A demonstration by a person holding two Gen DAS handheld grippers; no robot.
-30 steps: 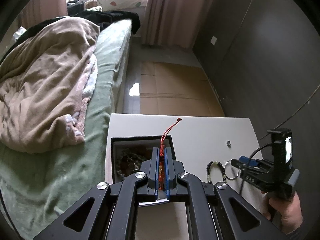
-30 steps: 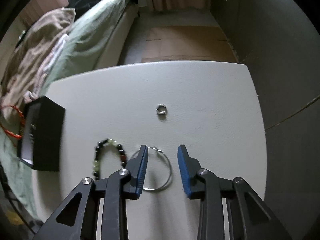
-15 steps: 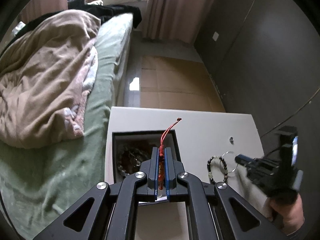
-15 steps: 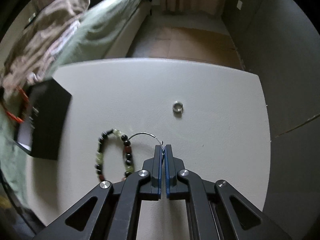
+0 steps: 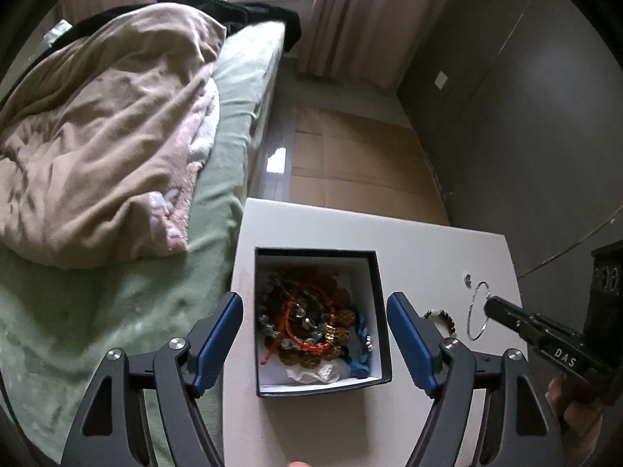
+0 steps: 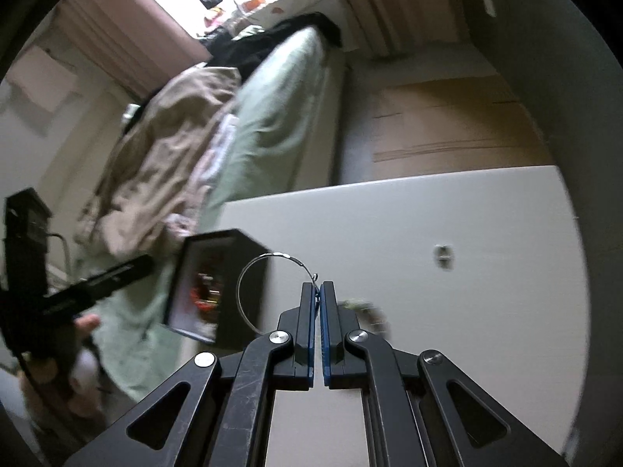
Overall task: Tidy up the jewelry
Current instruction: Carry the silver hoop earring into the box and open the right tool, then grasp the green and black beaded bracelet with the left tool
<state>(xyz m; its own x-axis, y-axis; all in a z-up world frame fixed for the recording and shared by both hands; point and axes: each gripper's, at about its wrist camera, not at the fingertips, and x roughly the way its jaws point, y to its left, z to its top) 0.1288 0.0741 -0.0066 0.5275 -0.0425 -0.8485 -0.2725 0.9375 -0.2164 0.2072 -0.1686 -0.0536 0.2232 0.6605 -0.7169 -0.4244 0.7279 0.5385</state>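
Observation:
A black jewelry box with a white inside sits on the white table; it holds several bead bracelets and a red cord bracelet. My left gripper is open and empty above the box. My right gripper is shut on a thin silver hoop and holds it above the table, right of the box; the hoop also shows in the left wrist view. A dark bead bracelet and a small silver ring lie on the table.
A bed with a green sheet and a tan blanket runs along the table's left side. Beyond the table are cardboard sheets on the floor, a pink curtain and a grey wall.
My left gripper opened and the red cord bracelet dropped into the box. My right gripper, shut on the hoop, lifted it off the table and swung left toward the box.

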